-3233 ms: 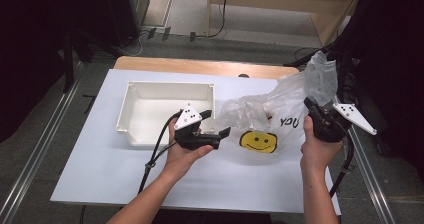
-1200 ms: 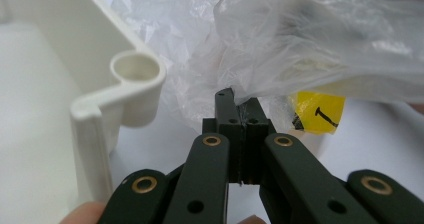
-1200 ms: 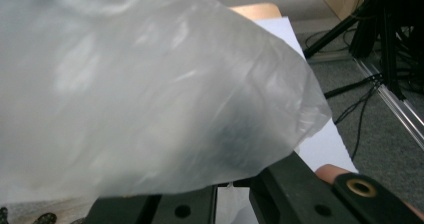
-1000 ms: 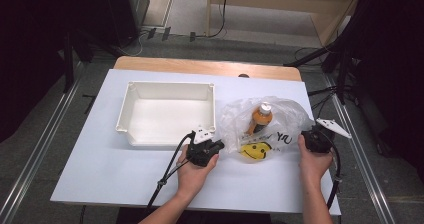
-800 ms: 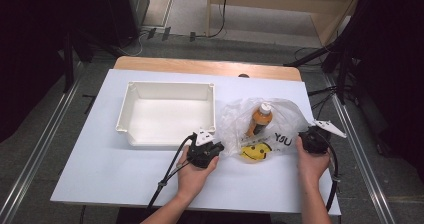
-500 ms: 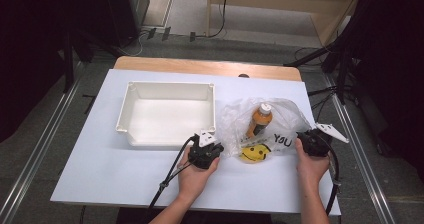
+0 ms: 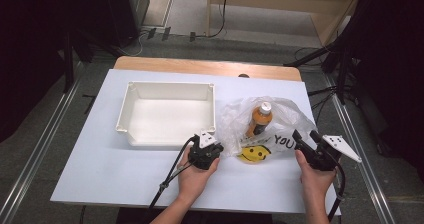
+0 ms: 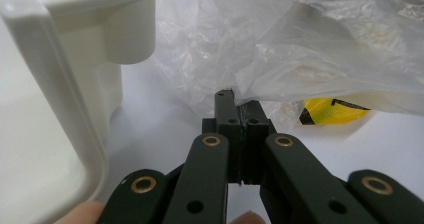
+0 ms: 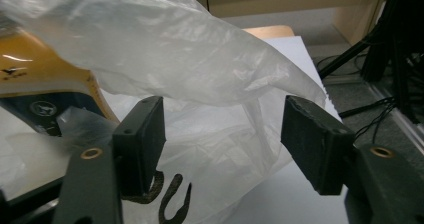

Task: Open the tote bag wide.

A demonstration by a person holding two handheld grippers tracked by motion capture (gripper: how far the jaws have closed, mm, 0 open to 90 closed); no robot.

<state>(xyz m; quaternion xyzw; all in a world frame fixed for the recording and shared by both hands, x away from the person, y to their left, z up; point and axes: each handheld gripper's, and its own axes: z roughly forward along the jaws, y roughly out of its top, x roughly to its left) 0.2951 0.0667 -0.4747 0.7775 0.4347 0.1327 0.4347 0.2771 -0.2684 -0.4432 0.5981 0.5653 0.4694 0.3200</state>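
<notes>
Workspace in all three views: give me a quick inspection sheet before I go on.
Surface: white table, wooden strip along its far edge.
Job's things: clear bag with a smiley and "YOU" print lies right of the white bin; an orange bottle lies inside the bag.
Clutter: nothing seen.
Tongs: left tongs shut on the bag's edge; right tongs open, jaws just opened, bag film between them, not pinched.
Cables: black cable trails from the left tongs toward the near edge.
Surroundings: grey floor, floor cables, wooden shelving beyond.
</notes>
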